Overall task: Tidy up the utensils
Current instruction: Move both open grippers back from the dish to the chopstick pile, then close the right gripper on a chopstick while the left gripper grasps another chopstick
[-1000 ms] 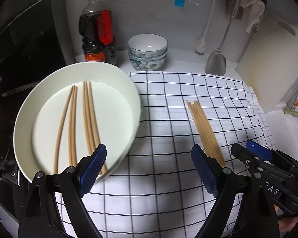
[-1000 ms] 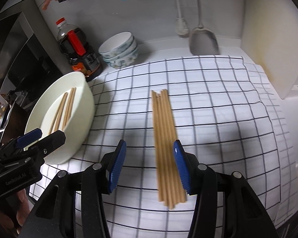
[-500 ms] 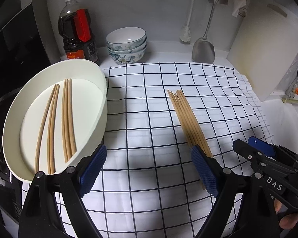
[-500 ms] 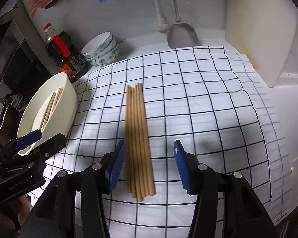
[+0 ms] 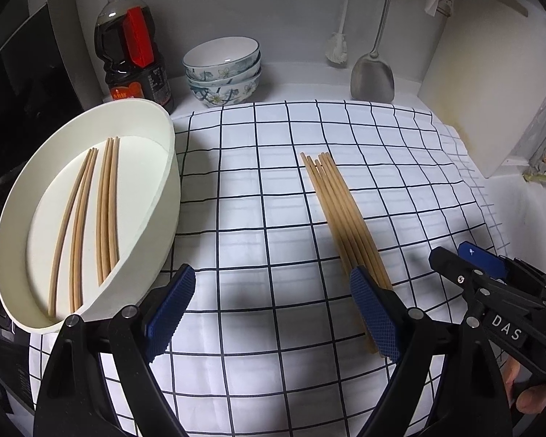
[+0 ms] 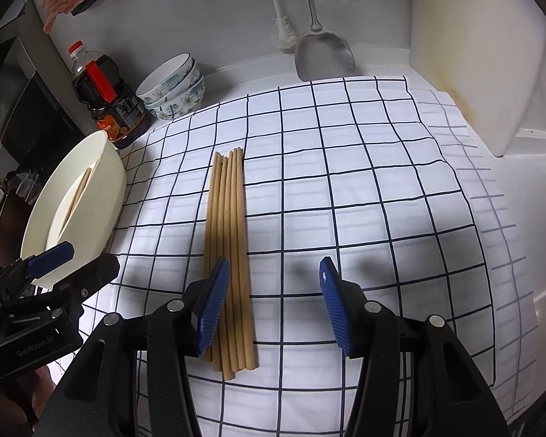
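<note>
**Utensil Sorting: Both Grippers Over Checked Cloth**

Work surface: a white cloth with a dark grid pattern (image 5: 265, 218) covers the counter. A bundle of loose light-wood chopsticks (image 6: 229, 240) lies on the cloth, side by side, running away from the cameras.

Container: a white oval dish with a raised wall (image 5: 163, 196) sits at the cloth's left edge. It holds several more wooden chopsticks (image 5: 91, 211), lying lengthwise.

Left gripper (image 5: 273, 309): jaws spread wide, nothing between the blue pads. It hangs above bare cloth, between the dish and the bundle; its right-hand pad overlaps the near end of the bundle in the left wrist view.

Right gripper (image 6: 269, 309): jaws parted about halfway, empty. Its left-hand pad stands over the near end of the bundle; whether it touches cannot be determined.

Background: a dark sauce bottle with a red cap (image 5: 131, 47), a stack of white floral bowls (image 5: 224, 69), a hanging metal spatula (image 5: 373, 73) and a white cutting board (image 5: 491, 83) line the back wall.
</note>
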